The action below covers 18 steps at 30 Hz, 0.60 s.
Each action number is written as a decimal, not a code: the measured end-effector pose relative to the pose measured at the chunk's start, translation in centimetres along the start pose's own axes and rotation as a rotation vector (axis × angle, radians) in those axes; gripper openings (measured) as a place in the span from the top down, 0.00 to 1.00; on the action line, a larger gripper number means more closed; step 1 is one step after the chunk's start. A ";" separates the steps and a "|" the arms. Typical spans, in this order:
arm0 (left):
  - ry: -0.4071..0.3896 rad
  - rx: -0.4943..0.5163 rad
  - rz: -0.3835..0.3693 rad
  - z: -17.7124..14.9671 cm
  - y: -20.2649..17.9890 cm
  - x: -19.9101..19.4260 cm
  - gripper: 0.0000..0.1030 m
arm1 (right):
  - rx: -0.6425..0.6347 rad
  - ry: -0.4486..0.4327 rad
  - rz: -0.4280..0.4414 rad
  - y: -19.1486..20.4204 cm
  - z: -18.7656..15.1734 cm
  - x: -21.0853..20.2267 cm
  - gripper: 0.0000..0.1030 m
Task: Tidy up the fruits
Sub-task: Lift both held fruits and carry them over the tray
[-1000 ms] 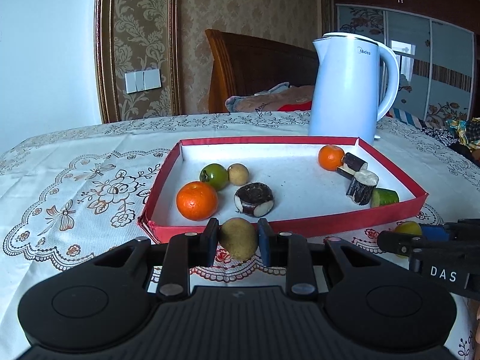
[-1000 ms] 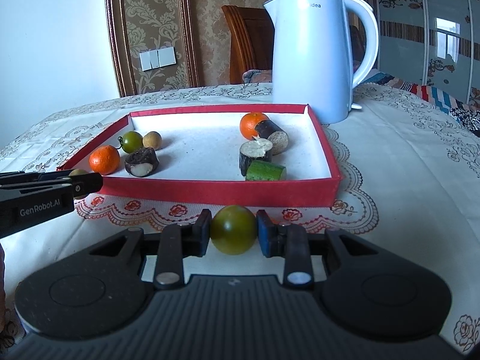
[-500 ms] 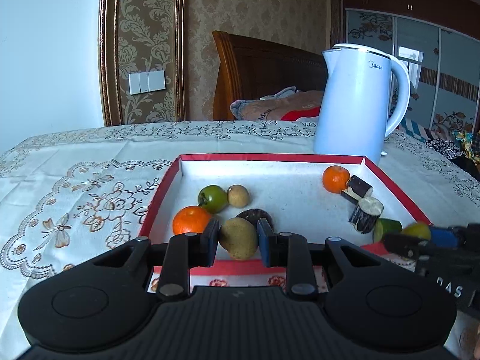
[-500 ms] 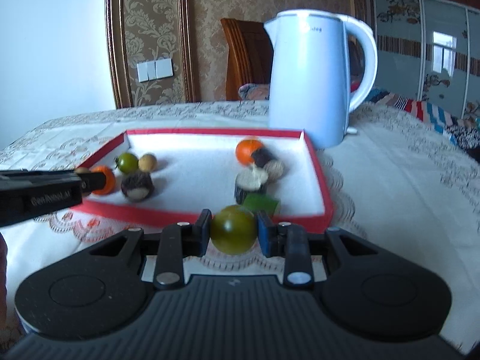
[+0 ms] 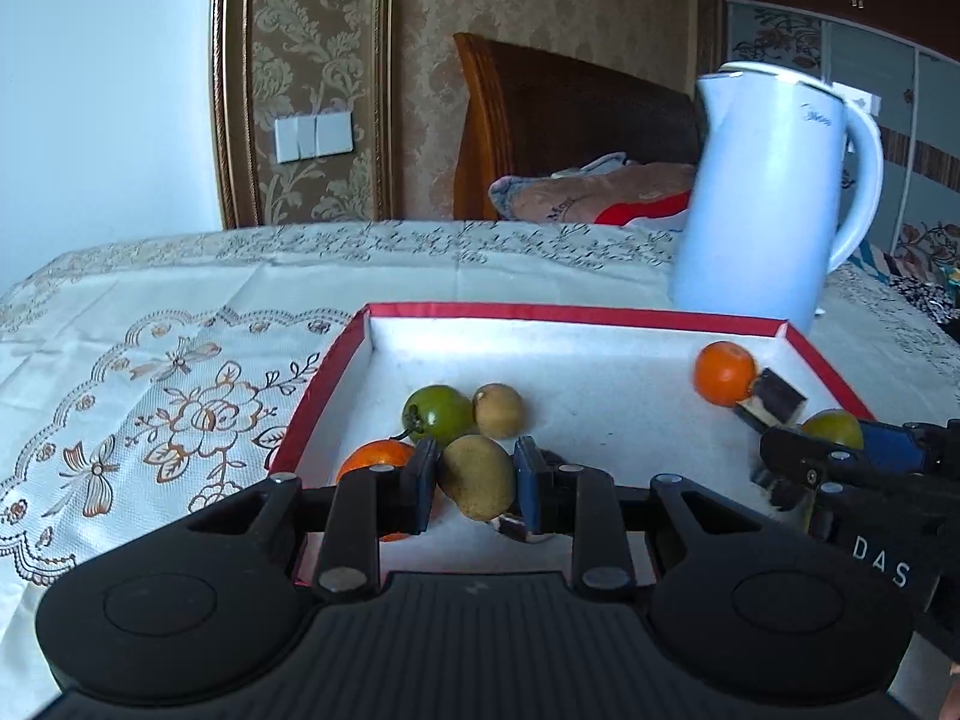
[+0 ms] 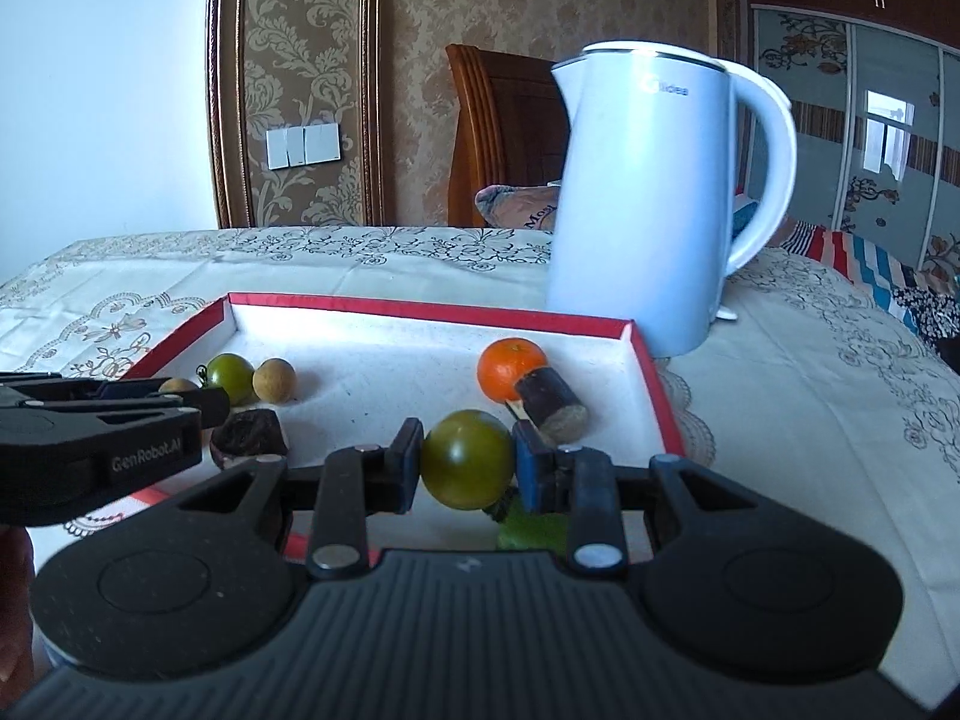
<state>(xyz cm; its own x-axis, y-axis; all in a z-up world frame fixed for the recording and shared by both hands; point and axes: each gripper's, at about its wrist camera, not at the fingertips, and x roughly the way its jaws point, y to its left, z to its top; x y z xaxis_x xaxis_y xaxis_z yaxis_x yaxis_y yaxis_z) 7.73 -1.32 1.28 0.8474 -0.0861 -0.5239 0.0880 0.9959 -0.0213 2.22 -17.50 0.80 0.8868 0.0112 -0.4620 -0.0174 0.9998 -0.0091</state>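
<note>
My left gripper (image 5: 474,477) is shut on a brown kiwi-like fruit (image 5: 477,474), held over the near left part of the red-rimmed tray (image 5: 558,313). My right gripper (image 6: 467,459) is shut on a green tomato (image 6: 467,459) over the tray's (image 6: 420,304) near right part. Inside the tray lie a green tomato (image 5: 437,414), a small brown fruit (image 5: 498,410), an orange (image 5: 375,457) partly behind my left fingers, a second orange (image 5: 724,373) and dark sugarcane pieces (image 6: 549,399). The right gripper (image 5: 840,450) shows at the right of the left wrist view, the left gripper (image 6: 120,402) at the left of the right wrist view.
A white electric kettle (image 6: 648,204) stands just behind the tray's far right corner. The table wears a cream embroidered cloth (image 5: 150,360). A wooden chair back (image 5: 540,120) with bundled cloth stands behind the table. A green piece (image 6: 531,531) lies under my right fingers.
Both grippers have moved forward from in front of the tray to over its near part, each still holding its fruit. The kettle and the fruits in the tray stayed put.
</note>
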 end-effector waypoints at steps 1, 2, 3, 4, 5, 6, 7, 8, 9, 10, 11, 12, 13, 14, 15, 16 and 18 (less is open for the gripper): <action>-0.003 -0.002 -0.006 0.0 0.1 0.1 0.74 | -0.004 0.000 -0.002 0.1 0.1 0.3 0.71; -0.005 0.000 -0.003 0.1 0.0 0.1 0.74 | -0.007 0.002 -0.001 0.3 0.2 0.6 0.71; -0.007 0.004 0.001 0.1 0.0 0.1 0.74 | -0.007 0.005 -0.001 0.4 0.2 0.9 0.71; -0.009 0.004 0.005 0.2 -0.1 0.3 0.74 | -0.007 0.010 -0.001 0.4 0.3 1.2 0.71; -0.009 0.005 0.007 0.3 -0.2 0.5 0.74 | -0.011 0.014 -0.001 0.6 0.3 1.5 0.71; -0.009 0.009 0.009 0.3 -0.3 0.7 0.74 | -0.017 0.017 -0.004 0.7 0.3 1.7 0.71; -0.010 0.016 0.011 0.4 -0.4 0.9 0.74 | -0.022 0.019 -0.008 0.8 0.4 2.0 0.71; -0.012 0.024 0.016 0.5 -0.6 1.1 0.74 | -0.025 0.022 -0.012 0.8 0.4 2.3 0.71; -0.015 0.026 0.021 0.5 -0.8 1.3 0.74 | -0.025 0.027 -0.015 0.8 0.5 2.6 0.71; -0.017 0.027 0.021 0.6 -0.8 1.5 0.74 | -0.021 0.031 -0.015 0.7 0.5 2.8 0.71; -0.018 0.025 0.020 0.7 -0.8 1.7 0.74 | -0.016 0.031 -0.015 0.7 0.6 3.0 0.71; -0.018 0.024 0.020 0.8 -0.8 1.9 0.74 | -0.017 0.030 -0.015 0.6 0.7 3.1 0.71; -0.020 0.024 0.023 0.9 -0.7 2.1 0.74 | -0.020 0.029 -0.018 0.6 0.7 3.3 0.71; -0.021 0.019 0.025 1.1 -0.6 2.4 0.74 | -0.020 0.030 -0.019 0.6 0.8 3.5 0.71; -0.021 0.008 0.024 1.2 -0.5 2.6 0.74 | -0.021 0.035 -0.017 0.6 0.9 3.8 0.71; -0.021 0.003 0.025 1.4 -0.4 2.9 0.74 | -0.021 0.045 -0.009 0.6 1.0 4.2 0.71; -0.025 0.011 0.044 1.7 -0.5 3.3 0.74 | -0.043 0.063 -0.007 1.0 1.1 5.2 0.71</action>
<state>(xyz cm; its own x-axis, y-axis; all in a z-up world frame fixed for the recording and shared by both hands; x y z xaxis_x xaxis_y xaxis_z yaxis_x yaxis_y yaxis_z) 11.32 -2.13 0.99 0.8635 -0.0435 -0.5024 0.0562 0.9984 0.0102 7.30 -16.38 -0.65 0.8563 0.0020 -0.5165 -0.0322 0.9982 -0.0496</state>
